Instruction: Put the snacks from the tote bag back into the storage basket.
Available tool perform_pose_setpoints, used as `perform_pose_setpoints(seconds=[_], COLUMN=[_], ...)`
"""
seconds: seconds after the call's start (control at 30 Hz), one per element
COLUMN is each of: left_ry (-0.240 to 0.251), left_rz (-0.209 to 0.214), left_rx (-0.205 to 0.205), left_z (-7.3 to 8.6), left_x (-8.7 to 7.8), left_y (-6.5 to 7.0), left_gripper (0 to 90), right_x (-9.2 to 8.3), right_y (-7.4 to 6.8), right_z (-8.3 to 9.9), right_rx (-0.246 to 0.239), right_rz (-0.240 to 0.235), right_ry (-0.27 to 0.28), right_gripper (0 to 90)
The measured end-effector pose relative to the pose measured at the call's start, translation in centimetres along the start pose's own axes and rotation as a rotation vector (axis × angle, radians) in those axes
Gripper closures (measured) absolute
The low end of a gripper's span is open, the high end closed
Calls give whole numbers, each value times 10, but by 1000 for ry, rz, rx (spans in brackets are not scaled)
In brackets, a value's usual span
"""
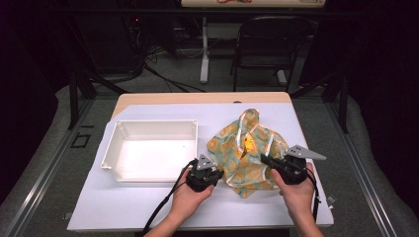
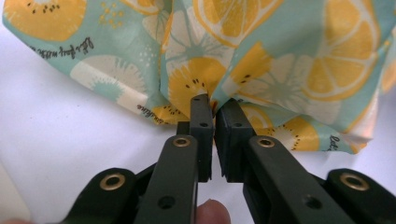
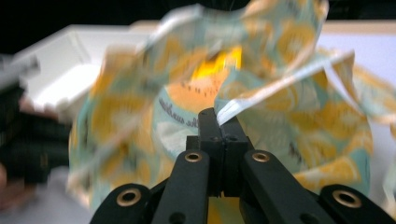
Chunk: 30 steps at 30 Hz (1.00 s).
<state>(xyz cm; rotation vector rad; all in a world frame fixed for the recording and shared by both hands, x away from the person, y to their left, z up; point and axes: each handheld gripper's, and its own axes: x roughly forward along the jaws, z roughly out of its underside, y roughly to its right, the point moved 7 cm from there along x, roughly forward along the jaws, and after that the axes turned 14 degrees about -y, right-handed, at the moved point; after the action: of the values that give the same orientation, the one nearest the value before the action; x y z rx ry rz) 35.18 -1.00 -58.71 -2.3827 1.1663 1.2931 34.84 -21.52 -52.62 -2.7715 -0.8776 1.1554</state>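
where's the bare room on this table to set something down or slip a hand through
Free: inside the white bin, the strip of table behind the bin, and the front left corner ahead of it. Crowded: the right half, where the lemon-print cloth spreads, with the left gripper and right gripper both clamped on it, leaving only a narrow gap beside the bin.

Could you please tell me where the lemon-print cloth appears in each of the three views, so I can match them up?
High view: the lemon-print cloth lies crumpled right of centre, between the two grippers, beside the white tray.
Left gripper view: it spans the top, its hem pinched at the jaws.
Right gripper view: it is bunched at centre, blurred.
Shared landmark: the white tray, upper left in the right gripper view.
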Motion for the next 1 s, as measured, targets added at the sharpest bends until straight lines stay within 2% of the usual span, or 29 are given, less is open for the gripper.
perform_pose_setpoints(seconds=[0.07, 0.17, 0.2, 0.23, 0.27, 0.37, 0.43, 0.47, 0.57, 0.6, 0.63, 0.7, 0.73, 0.77, 0.83, 0.87, 0.9, 0.93, 0.97, 1.0], left_ry=[5, 56, 56, 64, 86, 146, 157, 180, 187, 178, 178, 156, 131, 131, 113, 94, 94, 82, 65, 38], left_rz=[1, -2, -2, -1, -4, 13, 19, 38, 42, 25, 25, 11, -12, -12, -75, -150, -150, -191, -216, -210], left_rx=[-1, -3, -3, -3, -2, 10, 17, 33, 43, 59, 59, 55, 26, 26, 11, -1, -1, -8, -32, -74], left_z=[-1, -8, -8, -11, -15, -30, -36, -48, -58, -69, -69, -77, -83, -83, -86, -85, -85, -83, -80, -71], left_x=[-4, -22, -22, -28, -33, -55, -60, -68, -70, -65, -65, -54, -42, -42, -28, -16, -16, -11, -6, 1], left_y=[-1, -1, -1, 0, 1, 8, 10, 18, 26, 34, 34, 40, 42, 42, 38, 29, 29, 23, 17, 8], left_gripper=[810, 744, 712, 676, 676, 572, 552, 508, 399, 348, 308, 278, 267, 271, 299, 462, 572, 572, 641, 740], right_x=[0, 5, 5, 11, 11, 14, 14, 15, 16, 17, 18, 18, 19, 19, 20, 20, 20, 19, 19, 20], right_y=[0, 1, 1, 4, 4, 9, 9, 8, 8, 7, 7, 7, 6, 6, 5, 7, 7, 8, 10, 16], right_z=[16, 33, 33, 42, 42, 44, 43, 43, 43, 42, 42, 42, 43, 43, 43, 44, 44, 44, 45, 46], right_rx=[-11, -6, -6, -2, -2, 15, 14, 10, 2, -2, -3, -3, -9, -9, -15, -18, -18, -17, -15, 9], right_rz=[0, -10, -10, -16, -16, -8, -4, -7, 5, -1, 0, 1, -2, -2, -6, -4, -4, -2, -6, -2], right_ry=[-67, -130, -130, -171, -171, -181, -179, -179, -182, -177, -178, -179, -180, -180, -178, -181, -181, -187, -185, -179], right_gripper=[900, 900, 900, 900, 900, 900, 900, 900, 900, 900, 900, 900, 898, 898, 897, 896, 896, 896, 896, 895])
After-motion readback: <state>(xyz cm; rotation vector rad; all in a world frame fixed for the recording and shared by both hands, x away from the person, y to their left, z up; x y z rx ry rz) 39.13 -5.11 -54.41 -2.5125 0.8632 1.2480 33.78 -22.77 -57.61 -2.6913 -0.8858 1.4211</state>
